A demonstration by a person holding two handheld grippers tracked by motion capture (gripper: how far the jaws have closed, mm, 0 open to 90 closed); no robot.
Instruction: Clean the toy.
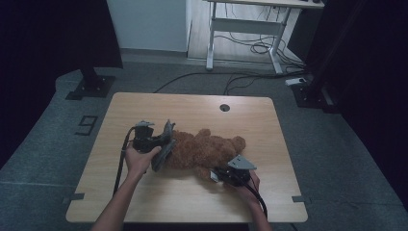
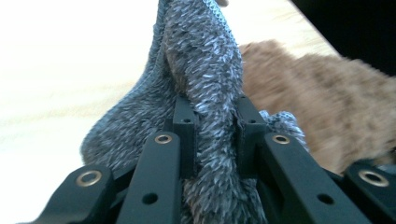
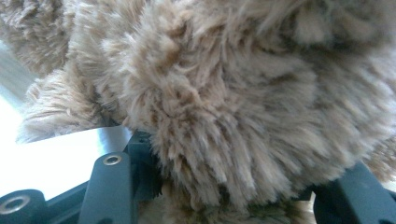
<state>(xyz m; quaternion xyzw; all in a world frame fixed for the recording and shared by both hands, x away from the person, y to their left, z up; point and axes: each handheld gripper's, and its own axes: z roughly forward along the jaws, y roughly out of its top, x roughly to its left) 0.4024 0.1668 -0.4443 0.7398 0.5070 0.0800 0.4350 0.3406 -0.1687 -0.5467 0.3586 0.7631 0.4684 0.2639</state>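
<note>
Left hand-held gripper [image 2: 215, 121] clamps grey fuzzy cloth [image 2: 201, 70] beside brown teddy bear [image 1: 204, 149] on bench [image 1: 192, 103]. Right hand-held gripper [image 3: 233, 186] grips bear's fur.

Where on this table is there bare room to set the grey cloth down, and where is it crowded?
Free: the table's far strip around the cable hole, the right side beyond the teddy bear, and the near edge between the forearms. Crowded: the middle, where the left tool pinches the grey cloth against the bear and the right tool grips its plush.
</note>
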